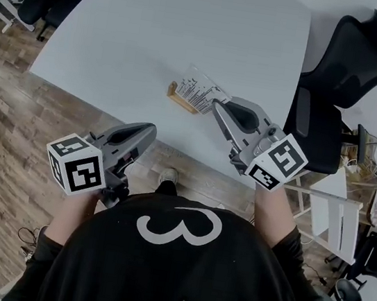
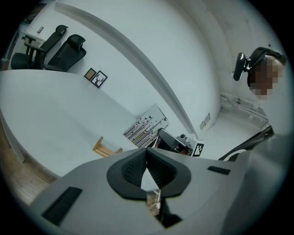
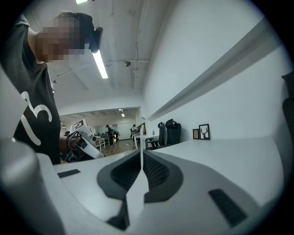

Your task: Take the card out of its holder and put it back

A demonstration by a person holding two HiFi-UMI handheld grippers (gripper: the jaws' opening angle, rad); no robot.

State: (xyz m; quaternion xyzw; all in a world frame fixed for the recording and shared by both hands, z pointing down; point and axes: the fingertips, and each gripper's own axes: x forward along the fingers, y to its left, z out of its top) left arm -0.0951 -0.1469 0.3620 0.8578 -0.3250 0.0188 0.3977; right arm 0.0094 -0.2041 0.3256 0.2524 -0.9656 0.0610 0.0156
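- Left tool (image 1: 151, 129): the jaws are together with nothing between the pads (image 2: 158, 166). The tip sits at the near edge of the white bench (image 1: 144, 27). Seen along this tool, the holder lies ahead and a little to the left, and the card ahead and slightly to the right.
- Holder (image 1: 180, 101): a small wooden stand that rests on the bench and carries no card. It sits just below and to the left of the right tool's tip, and well apart from the left tool.
- Card (image 1: 198, 93): a white sheet printed with dark lines, raised clear of the holder (image 2: 106, 149) and tilted in the air (image 2: 146, 126). One edge is pinched at the right tool's tip.
- Right tool (image 1: 216, 105): the jaws are clamped on the card, which runs edge-on as a thin white sliver (image 3: 136, 193) between the ribbed pads (image 3: 158, 172).
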